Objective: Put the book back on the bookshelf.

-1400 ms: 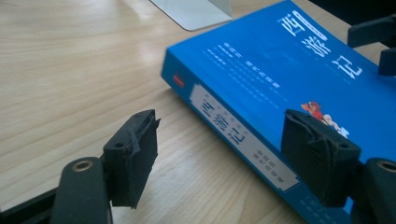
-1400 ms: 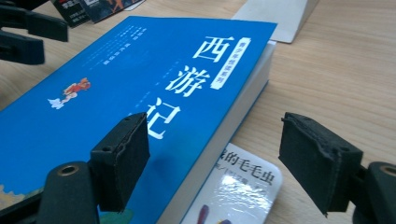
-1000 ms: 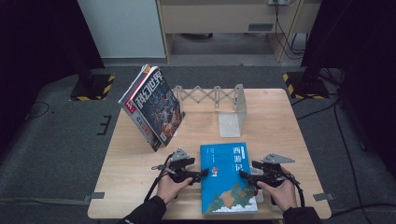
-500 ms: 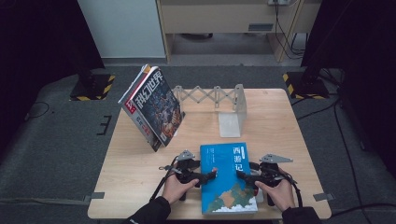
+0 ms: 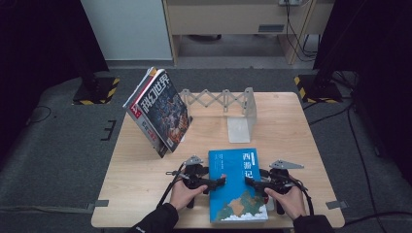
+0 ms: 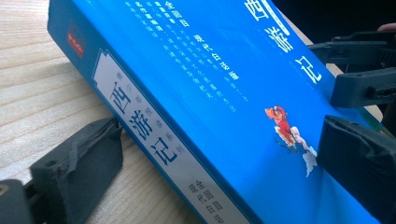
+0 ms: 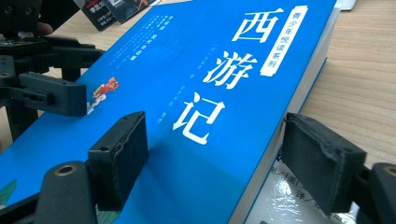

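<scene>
Wooden table [image 5: 145, 204] under dim light, dark floor all round, and I've got the blue book [image 5: 235, 184] lying near my edge of it. Behind stands the folding book rack [image 5: 228, 104], with a couple of magazines [image 5: 158, 111] leaning at its left end. My left gripper [image 5: 216, 182] straddles the spine side; its jaws have just been opening and now stand wide, one pad low by the table, the other above the cover, so I judge no firm hold there. My right gripper [image 5: 250, 183] brackets the page edge, jaws fairly wide; I can't tell if the pads truly press. So the book isn't shelved yet: lifting it, standing it upright and slotting it into the rack all remain.
</scene>
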The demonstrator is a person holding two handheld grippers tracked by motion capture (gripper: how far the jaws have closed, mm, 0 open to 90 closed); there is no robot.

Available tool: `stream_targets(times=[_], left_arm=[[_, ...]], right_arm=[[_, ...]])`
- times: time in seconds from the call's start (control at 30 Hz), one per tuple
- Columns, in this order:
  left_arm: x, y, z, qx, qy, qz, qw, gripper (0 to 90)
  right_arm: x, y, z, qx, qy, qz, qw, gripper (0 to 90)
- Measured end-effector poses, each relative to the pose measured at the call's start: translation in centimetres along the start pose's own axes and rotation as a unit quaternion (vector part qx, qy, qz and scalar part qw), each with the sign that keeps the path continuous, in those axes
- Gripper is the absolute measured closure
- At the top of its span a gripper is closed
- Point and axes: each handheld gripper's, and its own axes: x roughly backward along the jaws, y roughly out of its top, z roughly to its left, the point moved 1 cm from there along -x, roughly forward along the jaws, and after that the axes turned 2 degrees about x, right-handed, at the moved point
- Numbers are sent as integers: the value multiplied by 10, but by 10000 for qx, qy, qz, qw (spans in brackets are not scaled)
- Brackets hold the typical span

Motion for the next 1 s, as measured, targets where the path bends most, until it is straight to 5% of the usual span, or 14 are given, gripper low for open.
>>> stream_targets(times=[0.33,0.37,0.63,0.8,0.9,1.0], left_arm=[[2,2,1,260,-84,74,9996,89],[3,2,1,419,-190,133,9989,111],[10,6,-1,523,-140,80,9985,207],[14,10,-7,333,-130,-2,9994,256],[16,13,-16,290,-507,-67,9983,354],[14,13,-24,101,-445,58,9989,350]], right_arm=[[-1,0,0,-10,13,-12,10000,228],[-1,0,0,-7,10,-7,10000,229],[-1,1,-1,4,26,18,10000,239],[1,2,-2,-21,30,15,10000,245],[0,2,-1,-2,19,-63,10000,282],[0,3,0,22,82,-68,9999,293]])
